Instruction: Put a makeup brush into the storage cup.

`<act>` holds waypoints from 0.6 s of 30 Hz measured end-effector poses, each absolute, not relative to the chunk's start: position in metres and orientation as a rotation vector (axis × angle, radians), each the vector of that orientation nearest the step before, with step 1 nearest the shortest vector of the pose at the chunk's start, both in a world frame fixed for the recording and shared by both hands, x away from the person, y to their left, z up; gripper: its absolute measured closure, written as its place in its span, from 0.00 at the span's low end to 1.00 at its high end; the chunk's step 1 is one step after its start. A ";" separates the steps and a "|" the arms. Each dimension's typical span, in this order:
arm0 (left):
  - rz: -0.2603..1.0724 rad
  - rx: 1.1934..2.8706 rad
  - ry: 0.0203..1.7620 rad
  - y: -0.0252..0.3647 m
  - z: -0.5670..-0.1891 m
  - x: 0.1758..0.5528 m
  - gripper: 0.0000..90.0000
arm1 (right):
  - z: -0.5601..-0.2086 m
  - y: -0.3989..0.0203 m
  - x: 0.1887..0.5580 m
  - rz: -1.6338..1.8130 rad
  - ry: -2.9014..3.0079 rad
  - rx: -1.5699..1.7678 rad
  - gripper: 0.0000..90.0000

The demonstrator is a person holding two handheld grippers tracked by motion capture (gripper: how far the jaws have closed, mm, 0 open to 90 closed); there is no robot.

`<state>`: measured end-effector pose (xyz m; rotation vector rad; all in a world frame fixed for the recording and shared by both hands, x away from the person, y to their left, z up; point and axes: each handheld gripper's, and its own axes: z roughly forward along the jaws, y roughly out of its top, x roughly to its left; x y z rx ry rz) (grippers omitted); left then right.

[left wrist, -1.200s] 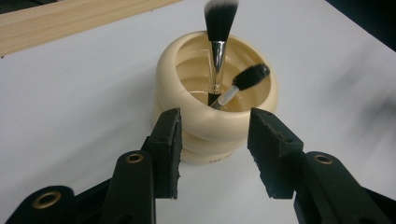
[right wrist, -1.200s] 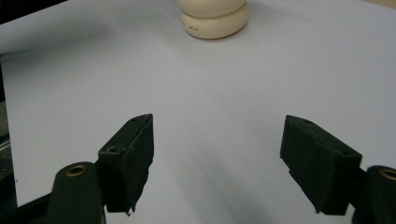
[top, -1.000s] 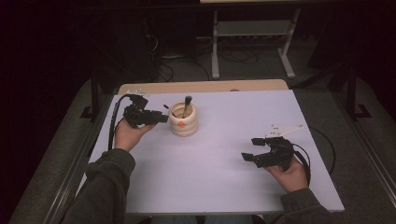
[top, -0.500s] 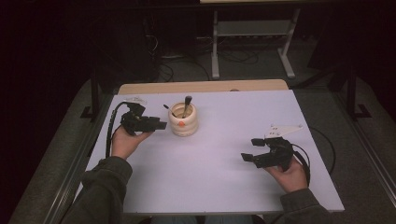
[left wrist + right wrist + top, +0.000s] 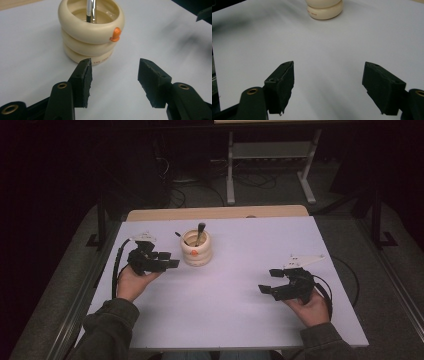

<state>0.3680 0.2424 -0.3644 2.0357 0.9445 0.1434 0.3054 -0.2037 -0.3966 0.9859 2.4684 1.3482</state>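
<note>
Cup [image 5: 196, 251] seemingly untouched; both tools gape.

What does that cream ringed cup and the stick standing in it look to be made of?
The cup looks like glazed ceramic or glossy plastic: smooth cream rings with soft highlights. The stick seems metal in part: a shiny silver section above a dark one.

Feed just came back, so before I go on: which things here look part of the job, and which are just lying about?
Likely in play:
cream ringed holder
brush standing in it
left gripper, open, pointed at the holder
right gripper, open

Just about:
metal stand behind the table
floor cables
</note>
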 end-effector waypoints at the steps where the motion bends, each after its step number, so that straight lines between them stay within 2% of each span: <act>1: 0.145 2.034 0.943 0.242 -0.365 0.366 0.47 | -0.397 -0.204 0.305 1.348 2.468 0.986 0.27; 18: 0.168 2.029 0.909 0.237 -0.375 0.337 0.41 | -0.398 -0.202 0.302 1.341 2.466 1.001 0.27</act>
